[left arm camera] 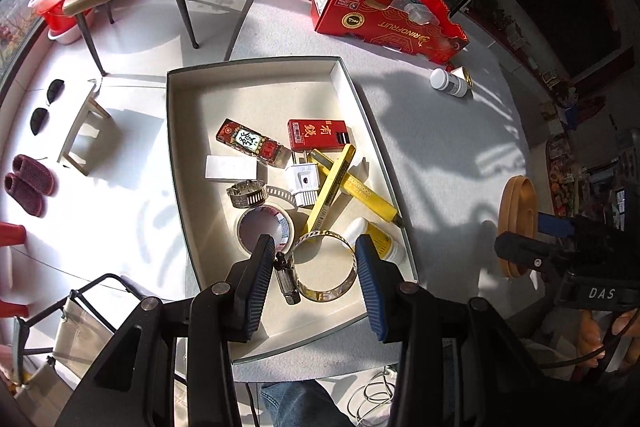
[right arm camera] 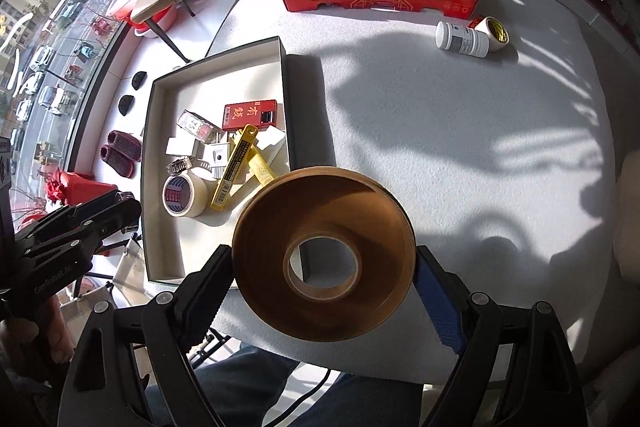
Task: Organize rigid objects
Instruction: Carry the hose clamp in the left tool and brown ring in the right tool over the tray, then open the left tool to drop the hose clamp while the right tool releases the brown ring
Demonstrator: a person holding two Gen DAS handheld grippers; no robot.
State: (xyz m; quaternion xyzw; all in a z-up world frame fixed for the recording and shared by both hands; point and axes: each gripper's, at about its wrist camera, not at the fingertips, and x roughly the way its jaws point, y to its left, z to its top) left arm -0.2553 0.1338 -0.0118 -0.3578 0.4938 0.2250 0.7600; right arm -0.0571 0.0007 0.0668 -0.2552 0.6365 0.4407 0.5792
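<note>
The right gripper (right arm camera: 324,279) pinches a brown tape roll (right arm camera: 324,255) above the desk (right arm camera: 440,147) beside the tray (right arm camera: 286,75), while the left gripper (left arm camera: 316,259) hangs spread and empty over the tray's near end, so the wide roll could slip free.

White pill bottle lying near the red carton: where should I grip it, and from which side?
Take the white bottle across its round body, coming straight down from above. It lies on its side on the table, cap toward the tray, so set the fingers either side of its long axis. A small tape roll sits against its base, so stay mid-body.
</note>
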